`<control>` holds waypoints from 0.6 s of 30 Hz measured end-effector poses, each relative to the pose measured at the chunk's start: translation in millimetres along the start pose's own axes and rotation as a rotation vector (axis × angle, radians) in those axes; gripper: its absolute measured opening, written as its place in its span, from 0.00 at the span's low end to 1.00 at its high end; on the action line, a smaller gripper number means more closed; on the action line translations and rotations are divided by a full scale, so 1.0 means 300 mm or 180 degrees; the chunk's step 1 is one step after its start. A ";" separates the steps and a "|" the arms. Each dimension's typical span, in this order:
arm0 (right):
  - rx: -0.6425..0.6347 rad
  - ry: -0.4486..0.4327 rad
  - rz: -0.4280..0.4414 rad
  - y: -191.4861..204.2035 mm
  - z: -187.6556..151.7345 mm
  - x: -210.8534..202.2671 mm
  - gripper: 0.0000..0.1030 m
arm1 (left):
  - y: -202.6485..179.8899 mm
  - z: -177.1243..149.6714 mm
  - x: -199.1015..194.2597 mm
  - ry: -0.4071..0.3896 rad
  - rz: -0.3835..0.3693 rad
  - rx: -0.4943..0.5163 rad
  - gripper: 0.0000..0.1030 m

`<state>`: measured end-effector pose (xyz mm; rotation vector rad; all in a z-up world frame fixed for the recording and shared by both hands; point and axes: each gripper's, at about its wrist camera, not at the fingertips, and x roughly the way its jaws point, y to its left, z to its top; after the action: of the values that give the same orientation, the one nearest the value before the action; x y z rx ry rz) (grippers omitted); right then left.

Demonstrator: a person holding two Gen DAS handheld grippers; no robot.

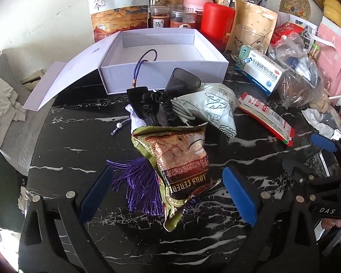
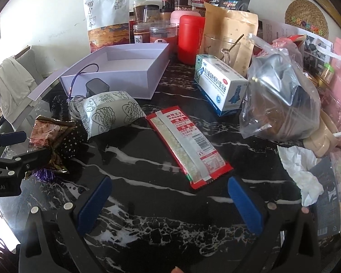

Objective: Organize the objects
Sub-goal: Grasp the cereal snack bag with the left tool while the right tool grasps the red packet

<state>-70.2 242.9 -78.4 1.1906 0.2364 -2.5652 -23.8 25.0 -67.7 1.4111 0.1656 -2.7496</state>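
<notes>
Black marble with white veins makes up the bench [image 1: 79, 141], and it is crowded along the back with jars, pouches and a red canister [image 1: 218, 20] against a pale wall. An open white box [image 1: 161, 72] sits at the back centre, its lid flap folded out to the left; the inside looks bare except for a purple cord [image 1: 145, 60] looping over its front wall.

Just in front of the box lies a heap: a dark grey charger [image 1: 181, 80], a black scrunchie [image 1: 154, 97], a white cable, a pale printed pouch [image 1: 216, 107] and a crumpled cereal packet [image 1: 181, 166] resting on a purple tassel [image 1: 138, 182].

In its own view the left claw [image 1: 168, 193] stands wide, its blue pads either side of the cereal packet's lower end without pressing on it. The right claw [image 2: 170, 207] is also wide with nothing between its pads, poised over bare marble just short of a red snack packet [image 2: 188, 147] that lies flat. To the right of that sit a blue-and-white medicine carton [image 2: 220, 84] and a clear plastic bag [image 2: 282, 100] of odds and ends.
</notes>
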 end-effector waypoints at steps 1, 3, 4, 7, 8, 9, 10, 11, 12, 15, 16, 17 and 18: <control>-0.0016 -0.0005 0.0000 -0.006 0.008 0.010 0.99 | -0.001 0.001 0.016 0.0035 -0.0004 -0.0014 0.92; -0.0025 -0.0009 -0.0005 -0.019 0.025 0.033 0.99 | 0.000 0.003 0.043 0.0087 -0.0023 -0.0048 0.88; -0.0027 -0.0006 0.0000 -0.026 0.034 0.044 0.99 | 0.000 0.005 0.057 0.0111 -0.0036 -0.0061 0.87; -0.0051 0.0017 0.0022 -0.041 0.060 0.080 0.99 | 0.004 0.010 0.092 0.0165 -0.0070 -0.0104 0.78; -0.0061 0.0024 0.0025 -0.044 0.065 0.090 0.99 | 0.006 0.011 0.100 0.0180 -0.0107 -0.0121 0.74; -0.0079 0.0048 0.0027 -0.047 0.074 0.108 0.99 | 0.009 0.011 0.110 0.0183 -0.0155 -0.0140 0.70; -0.0094 0.0076 0.0029 -0.049 0.080 0.123 0.99 | 0.009 0.011 0.119 0.0199 -0.0193 -0.0156 0.68; -0.0108 0.0105 0.0038 -0.053 0.086 0.139 0.99 | 0.009 0.012 0.126 0.0242 -0.0210 -0.0165 0.64; -0.0124 0.0130 0.0053 -0.055 0.092 0.154 0.99 | 0.007 0.013 0.134 0.0291 -0.0239 -0.0179 0.58; -0.0187 0.0187 0.0045 -0.059 0.107 0.193 0.99 | -0.003 0.018 0.142 0.0383 -0.0332 -0.0189 0.47; -0.0209 0.0206 0.0030 -0.062 0.111 0.206 0.99 | -0.010 0.020 0.146 0.0396 -0.0325 -0.0141 0.46; -0.0214 0.0224 0.0023 -0.065 0.113 0.213 0.99 | -0.019 0.021 0.147 0.0396 -0.0306 -0.0094 0.46; -0.0210 0.0247 0.0013 -0.070 0.117 0.223 0.99 | -0.028 0.023 0.149 0.0398 -0.0280 -0.0051 0.46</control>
<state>-143.3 239.5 -106.6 1.2661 0.3327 -2.4905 -56.2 32.7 -99.5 1.6099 0.2600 -2.7214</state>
